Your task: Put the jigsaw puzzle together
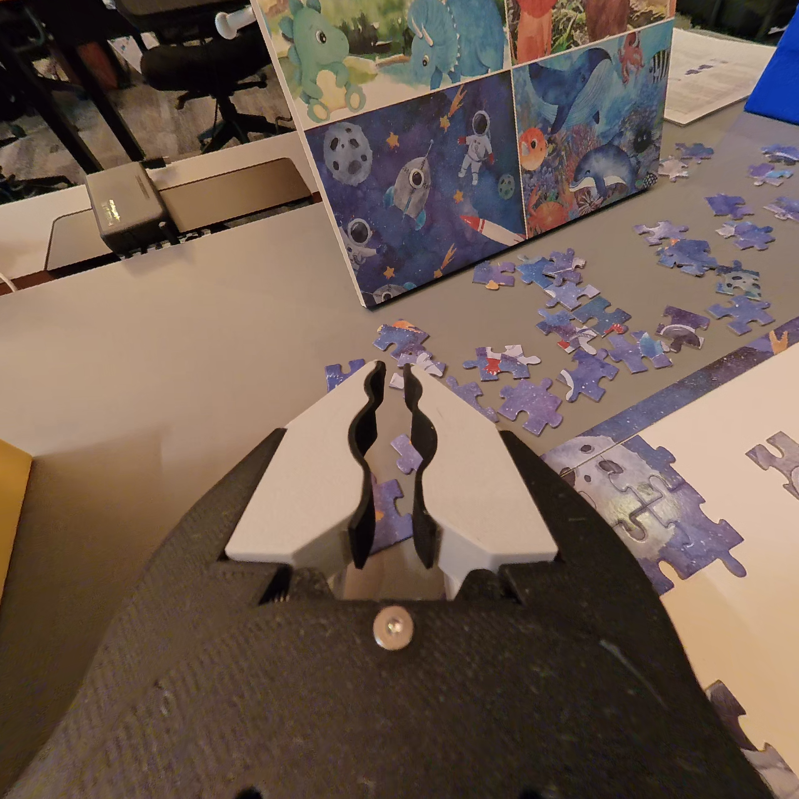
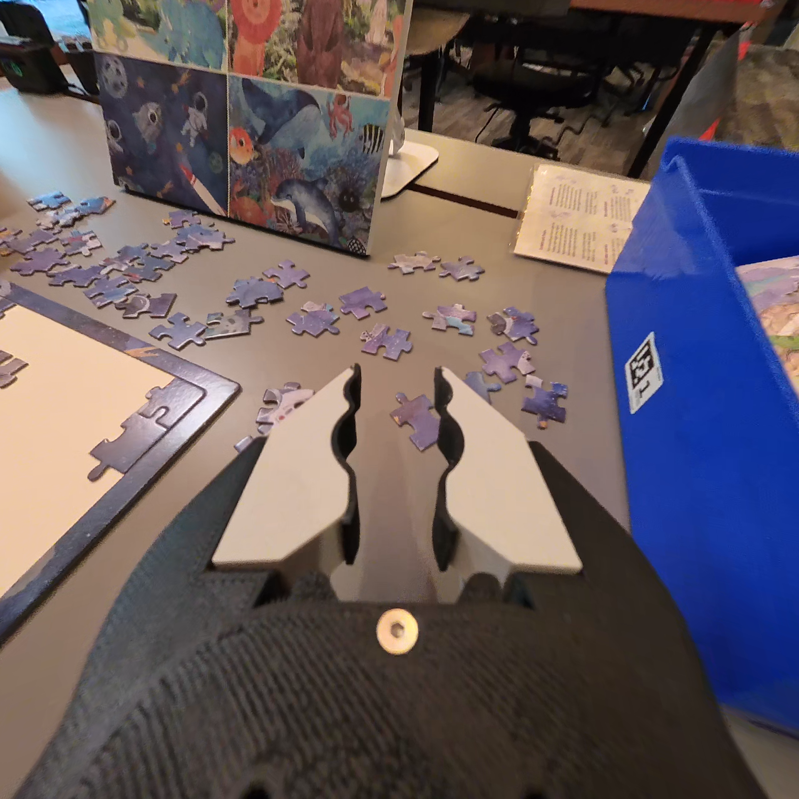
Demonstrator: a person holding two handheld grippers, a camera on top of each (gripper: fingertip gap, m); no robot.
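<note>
Above a table (image 1: pixel 173 346) strewn with puzzle pieces (image 1: pixel 532 406), the left hand-held gripper (image 1: pixel 394 372) hovers narrowly parted, holding nothing; the right hand-held gripper (image 2: pixel 397 374) hangs wide over a purple piece (image 2: pixel 417 417).

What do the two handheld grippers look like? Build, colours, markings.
Both match: left gripper and right gripper have a black, ribbed 3D-printed body, two pale grey wedge-shaped fingers lined with wavy black pads, and one silver screw at centre. No cables, markings or sleeves are visible.
</note>
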